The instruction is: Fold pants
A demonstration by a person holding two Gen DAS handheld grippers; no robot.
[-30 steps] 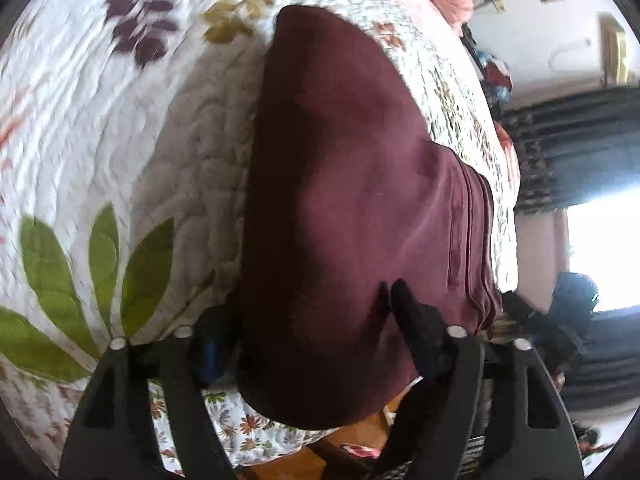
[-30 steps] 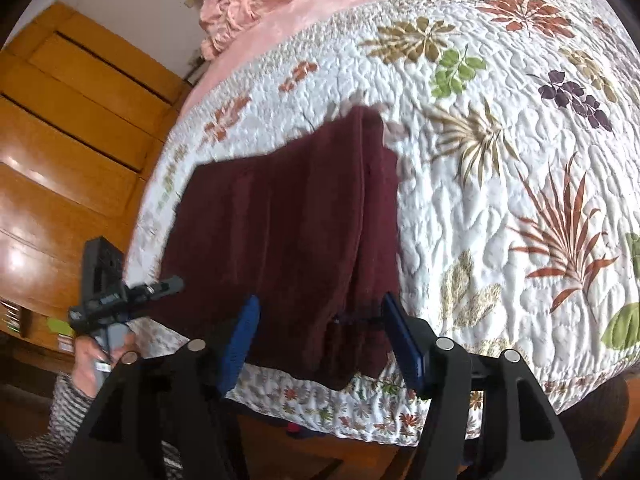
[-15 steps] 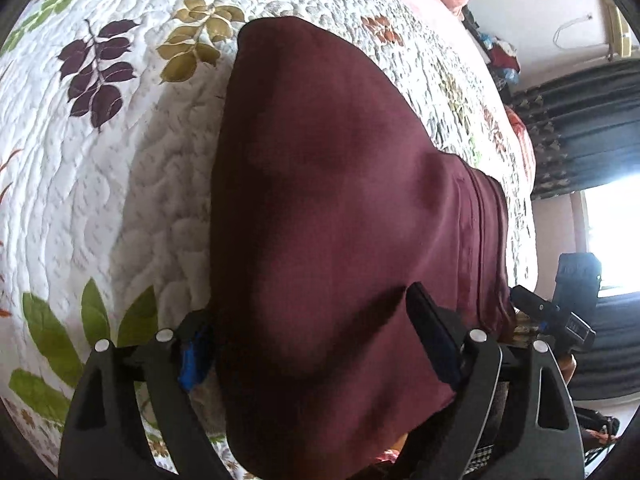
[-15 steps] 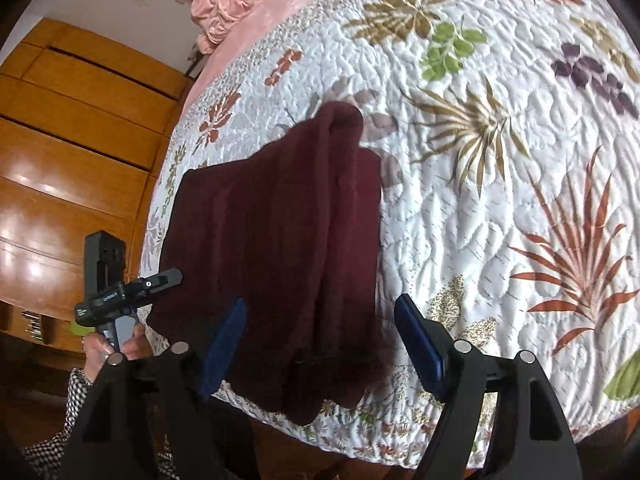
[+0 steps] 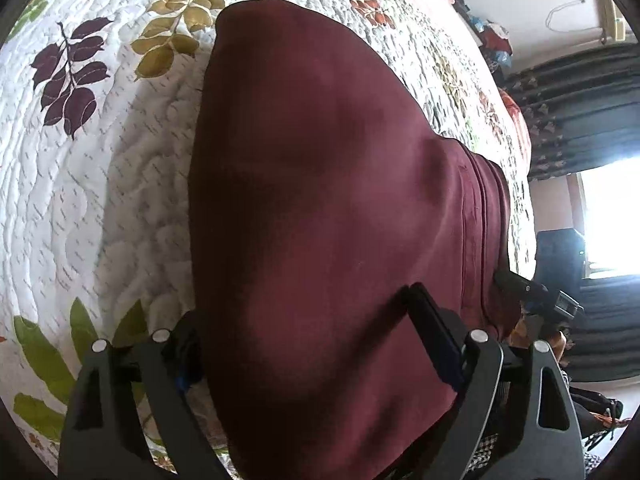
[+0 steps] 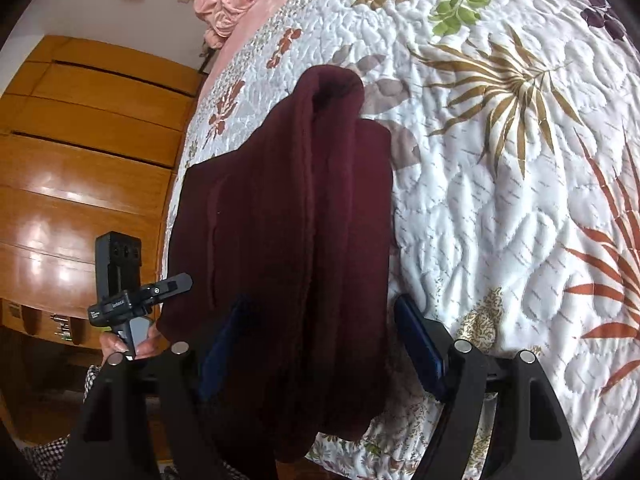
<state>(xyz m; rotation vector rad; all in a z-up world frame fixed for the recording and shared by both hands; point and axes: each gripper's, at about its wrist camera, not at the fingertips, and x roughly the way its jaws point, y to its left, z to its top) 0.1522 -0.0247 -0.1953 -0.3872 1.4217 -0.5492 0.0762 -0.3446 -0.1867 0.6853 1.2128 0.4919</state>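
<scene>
Because the maroon pants lie lengthwise at the quilted bedspread's near edge, one end hanging over it, the left gripper and right gripper, just widened, straddle that end unclamped, apparently for a fold.

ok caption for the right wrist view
Open right gripper straddling the near end of maroon pants on a floral quilt.

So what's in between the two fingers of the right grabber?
The dark red pants. In the right wrist view, their near end lies between the open right gripper's blue pads, hanging over the quilt's edge.
</scene>
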